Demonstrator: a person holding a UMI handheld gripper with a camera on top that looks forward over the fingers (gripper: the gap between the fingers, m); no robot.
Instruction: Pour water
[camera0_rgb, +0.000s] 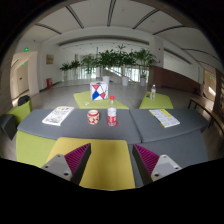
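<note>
Bottle (112, 116) beside cup (93, 117) on grey table (70, 128), well beyond open, empty tongs (110, 162); labels unreadable

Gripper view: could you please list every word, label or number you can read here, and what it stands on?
None can be read.
Bottle: label too small.
Cup: pattern, no legible text.
Papers: print blurred.
The gripper is open, short of both.

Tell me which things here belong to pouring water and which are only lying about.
For the job: bottle, cup, and the open, empty fingers well short of both.

Lying about: papers, booklet, far bottle, sign, plants.
</note>
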